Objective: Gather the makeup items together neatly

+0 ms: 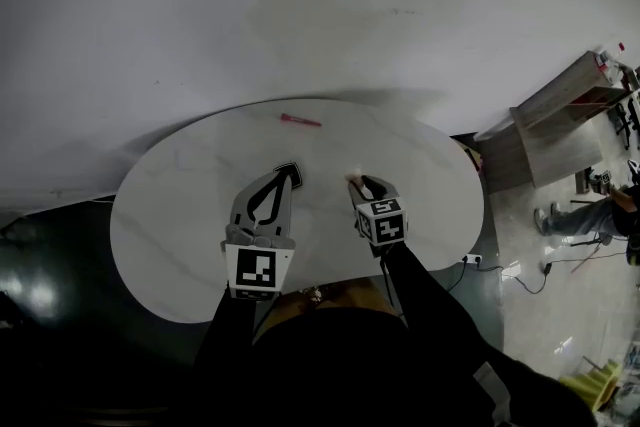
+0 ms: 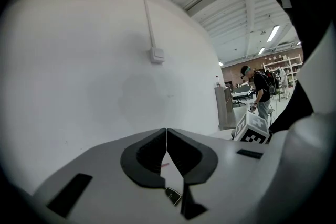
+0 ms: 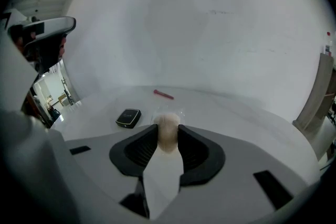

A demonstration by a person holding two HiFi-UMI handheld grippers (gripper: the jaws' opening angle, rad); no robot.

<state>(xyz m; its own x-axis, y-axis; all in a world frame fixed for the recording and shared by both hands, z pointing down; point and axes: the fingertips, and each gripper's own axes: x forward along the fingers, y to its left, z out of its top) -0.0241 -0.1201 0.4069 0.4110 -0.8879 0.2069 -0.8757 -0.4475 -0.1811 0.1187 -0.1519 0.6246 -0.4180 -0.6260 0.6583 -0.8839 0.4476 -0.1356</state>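
Oval white tabletop (image 1: 180, 215). The right gripper (image 3: 168, 135) has its jaws clamped on a pale beige puff (image 3: 168, 124) in a clear wrap, over the middle of the tabletop. The left gripper (image 2: 166, 138) is just beside it, over the near half, jaws pressed together with nothing between them. A black compact (image 3: 128, 117) lies flat on the tabletop to the left of the right gripper. A slim red stick (image 1: 299, 121) lies near the far edge, well apart from the compact.
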